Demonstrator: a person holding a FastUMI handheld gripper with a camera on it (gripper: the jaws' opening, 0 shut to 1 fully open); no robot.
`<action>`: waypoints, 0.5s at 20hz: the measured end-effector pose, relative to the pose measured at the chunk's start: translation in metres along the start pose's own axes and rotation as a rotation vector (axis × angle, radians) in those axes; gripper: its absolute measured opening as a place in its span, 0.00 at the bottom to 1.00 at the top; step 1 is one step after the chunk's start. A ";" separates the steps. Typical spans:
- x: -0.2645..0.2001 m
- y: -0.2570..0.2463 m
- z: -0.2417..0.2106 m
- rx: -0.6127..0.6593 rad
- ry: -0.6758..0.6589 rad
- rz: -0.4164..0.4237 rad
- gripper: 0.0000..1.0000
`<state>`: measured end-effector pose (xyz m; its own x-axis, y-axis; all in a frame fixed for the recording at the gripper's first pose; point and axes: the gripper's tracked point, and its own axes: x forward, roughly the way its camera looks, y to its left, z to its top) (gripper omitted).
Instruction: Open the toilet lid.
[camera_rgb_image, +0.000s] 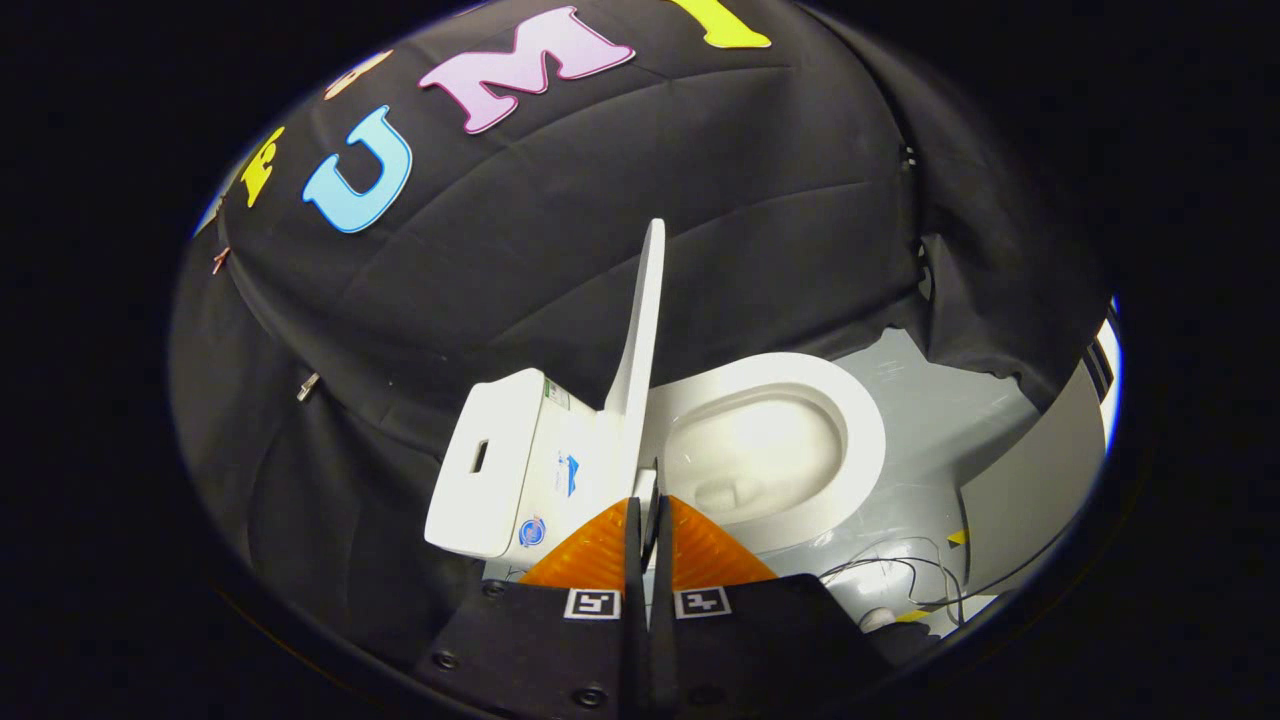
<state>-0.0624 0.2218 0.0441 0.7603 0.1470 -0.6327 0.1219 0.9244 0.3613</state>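
Toilet lid (640, 320) upright, tongs (648, 515) closed w/ nothing between, just below.

It was a staged test booth, not a real bathroom. A white toilet (770, 440) stood on a bare grey floor (940, 430), with black cloth (560, 270) draped as the wall behind it. Loose cables (900, 580) lay on the floor just beside the toilet's bowl, with yellow tape marks (957, 537) near them.
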 end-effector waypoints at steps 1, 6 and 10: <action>0.000 0.006 0.000 -0.010 0.001 -0.001 0.05; 0.001 0.030 -0.001 -0.061 -0.009 -0.027 0.05; 0.000 0.049 -0.001 -0.089 -0.017 -0.044 0.05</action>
<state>-0.0571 0.2673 0.0608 0.7663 0.1006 -0.6345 0.0982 0.9577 0.2705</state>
